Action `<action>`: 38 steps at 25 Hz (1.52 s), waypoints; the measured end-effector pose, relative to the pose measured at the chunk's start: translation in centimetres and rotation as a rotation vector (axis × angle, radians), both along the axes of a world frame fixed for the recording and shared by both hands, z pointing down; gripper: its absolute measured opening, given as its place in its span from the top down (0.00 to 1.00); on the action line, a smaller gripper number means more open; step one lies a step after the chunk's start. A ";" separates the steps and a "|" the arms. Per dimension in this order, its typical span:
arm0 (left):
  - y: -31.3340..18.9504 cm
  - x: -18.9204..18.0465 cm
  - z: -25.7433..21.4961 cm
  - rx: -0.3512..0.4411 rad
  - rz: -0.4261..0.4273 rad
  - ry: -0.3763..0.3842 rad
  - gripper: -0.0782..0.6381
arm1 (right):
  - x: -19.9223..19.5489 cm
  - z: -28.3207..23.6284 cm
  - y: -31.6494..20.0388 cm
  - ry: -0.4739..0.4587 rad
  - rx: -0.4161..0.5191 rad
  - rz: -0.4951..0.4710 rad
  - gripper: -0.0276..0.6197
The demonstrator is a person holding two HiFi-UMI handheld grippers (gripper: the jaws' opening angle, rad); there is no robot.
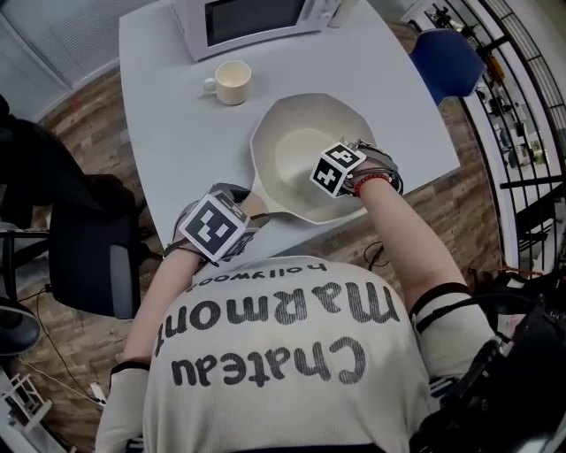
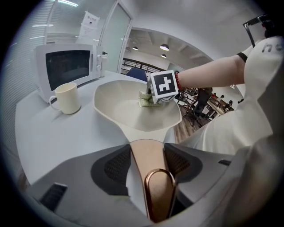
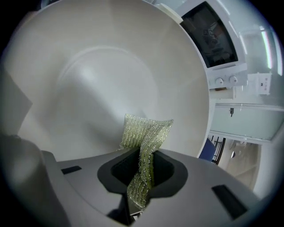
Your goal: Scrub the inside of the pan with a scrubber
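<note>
A cream pan (image 1: 287, 133) sits on the grey table (image 1: 168, 133) near its front edge, with the handle (image 1: 257, 203) pointing toward me. My left gripper (image 1: 244, 211) is shut on that tan handle (image 2: 148, 155), which has a copper hanging loop at its end. My right gripper (image 1: 331, 173) is down inside the pan bowl (image 3: 102, 80). It is shut on a green-gold mesh scrubber (image 3: 144, 135), whose free end rests against the pan's inner wall. In the left gripper view, the scrubber (image 2: 144, 100) shows beside the right gripper's marker cube.
A cream mug (image 1: 233, 81) stands on the table left of the pan. A white microwave (image 1: 252, 22) sits behind it at the far edge. A blue chair (image 1: 447, 62) is off the table's right side and a black chair (image 1: 88, 257) off its left.
</note>
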State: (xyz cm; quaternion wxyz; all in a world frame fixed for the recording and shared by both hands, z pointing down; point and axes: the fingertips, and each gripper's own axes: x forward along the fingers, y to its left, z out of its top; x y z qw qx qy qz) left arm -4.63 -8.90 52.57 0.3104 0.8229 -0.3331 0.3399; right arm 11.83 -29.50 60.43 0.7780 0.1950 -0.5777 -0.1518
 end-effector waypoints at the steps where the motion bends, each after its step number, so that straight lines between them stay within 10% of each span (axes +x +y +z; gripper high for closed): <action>1: -0.2 0.0 -0.2 0.012 -0.004 0.003 0.55 | 0.1 -0.3 -0.4 -0.016 0.012 0.005 0.87; 13: -0.5 -0.9 -0.1 0.020 -0.033 0.002 0.57 | -0.3 -5.1 -5.3 -0.120 0.234 -0.122 0.87; 17: -0.4 -0.8 -0.2 0.007 -0.032 0.007 0.57 | -0.7 -6.1 -5.4 -0.247 0.196 -0.002 0.87; 21: -0.5 -0.7 -0.2 0.003 -0.018 0.016 0.57 | -4.4 -8.5 -2.7 -0.610 -0.021 0.244 0.87; 26: -0.1 -0.8 0.2 -0.020 0.001 0.004 0.56 | -13.9 -11.3 8.3 -1.112 -0.901 0.597 0.87; 29: -0.3 -0.8 0.0 -0.012 0.003 0.007 0.56 | -15.6 -10.1 12.9 -1.072 -1.144 0.701 0.87; 38: -0.6 -0.6 -0.4 0.003 0.004 0.010 0.57 | -15.2 -5.7 15.8 -0.904 -1.183 0.739 0.87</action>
